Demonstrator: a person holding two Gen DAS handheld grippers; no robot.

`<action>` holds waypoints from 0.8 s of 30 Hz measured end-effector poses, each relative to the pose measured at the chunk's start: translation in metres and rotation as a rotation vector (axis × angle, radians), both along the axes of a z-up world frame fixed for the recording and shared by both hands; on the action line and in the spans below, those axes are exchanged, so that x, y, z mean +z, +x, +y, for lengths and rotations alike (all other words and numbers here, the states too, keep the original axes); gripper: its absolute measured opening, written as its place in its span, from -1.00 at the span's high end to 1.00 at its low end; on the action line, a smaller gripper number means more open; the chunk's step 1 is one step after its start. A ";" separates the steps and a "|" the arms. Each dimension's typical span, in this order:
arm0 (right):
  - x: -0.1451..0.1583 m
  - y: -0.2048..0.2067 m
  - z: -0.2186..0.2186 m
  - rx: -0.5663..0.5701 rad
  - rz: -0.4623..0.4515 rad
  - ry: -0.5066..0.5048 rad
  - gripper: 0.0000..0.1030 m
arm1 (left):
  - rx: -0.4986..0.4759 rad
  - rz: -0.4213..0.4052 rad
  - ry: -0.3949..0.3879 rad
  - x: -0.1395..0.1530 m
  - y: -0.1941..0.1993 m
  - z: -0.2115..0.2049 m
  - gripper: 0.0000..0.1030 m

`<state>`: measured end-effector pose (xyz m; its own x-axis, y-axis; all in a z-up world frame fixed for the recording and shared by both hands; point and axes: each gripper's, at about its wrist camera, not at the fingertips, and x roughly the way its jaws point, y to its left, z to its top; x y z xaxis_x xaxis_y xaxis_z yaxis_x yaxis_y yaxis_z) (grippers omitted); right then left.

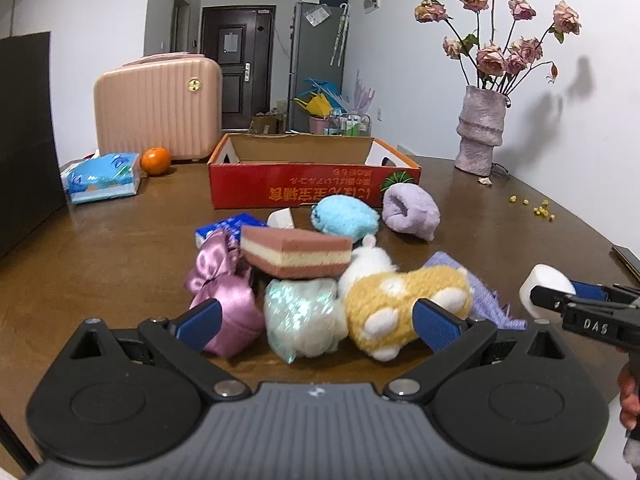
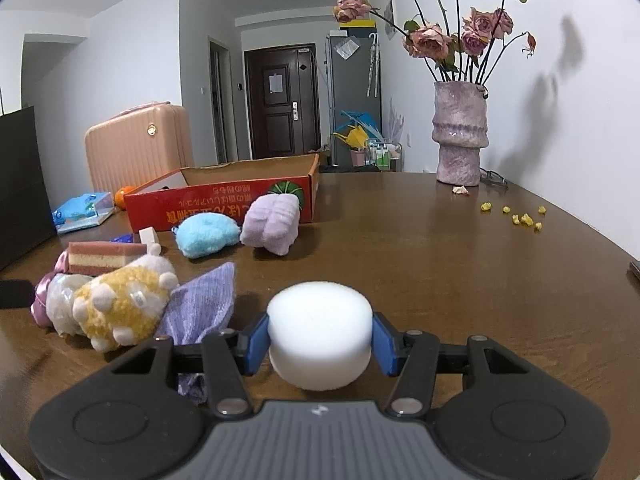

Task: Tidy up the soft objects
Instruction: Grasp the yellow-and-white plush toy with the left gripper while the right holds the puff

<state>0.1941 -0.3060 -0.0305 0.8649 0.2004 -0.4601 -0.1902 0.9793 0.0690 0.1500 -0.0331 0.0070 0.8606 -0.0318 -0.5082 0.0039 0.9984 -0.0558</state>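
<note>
My right gripper (image 2: 320,338) is shut on a white round sponge (image 2: 319,334), held above the brown table; it also shows in the left wrist view (image 1: 546,286). My left gripper (image 1: 316,320) is open and empty, its jaws either side of a shiny pale bundle (image 1: 300,312), between a pink satin bundle (image 1: 228,292) and a yellow plush toy (image 1: 404,304). A pink-and-cream layered sponge (image 1: 296,254) rests on the pile. A blue fluffy roll (image 1: 344,216) and a lilac fluffy roll (image 1: 410,210) lie before the open red cardboard box (image 1: 312,188).
A lilac knitted cloth (image 2: 204,304) lies by the plush. A vase of dried roses (image 1: 482,128) stands at the back right, with yellow crumbs (image 1: 540,208) near it. A tissue pack (image 1: 102,178), an orange (image 1: 156,160) and a pink suitcase (image 1: 158,112) are at the back left.
</note>
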 end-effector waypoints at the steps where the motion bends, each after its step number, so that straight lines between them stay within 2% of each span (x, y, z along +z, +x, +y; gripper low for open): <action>1: 0.000 0.001 0.000 0.001 -0.001 -0.001 -0.02 | -0.006 0.005 -0.001 0.003 0.003 -0.002 -1.00; 8: 0.000 0.005 0.001 0.008 -0.007 0.006 -0.03 | -0.065 0.067 -0.040 0.017 0.029 -0.017 -1.00; 15: -0.001 0.007 0.000 0.008 -0.008 0.008 -0.03 | -0.112 0.085 -0.027 0.024 0.048 -0.042 -1.00; 24: -0.001 0.011 -0.006 0.011 -0.008 -0.003 -0.03 | -0.120 0.252 -0.044 0.012 0.083 -0.055 -1.00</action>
<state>0.2055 -0.3123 -0.0316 0.8662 0.2086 -0.4542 -0.2016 0.9773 0.0642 0.2330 -0.0885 0.0190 0.6959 -0.1524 -0.7018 0.1021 0.9883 -0.1134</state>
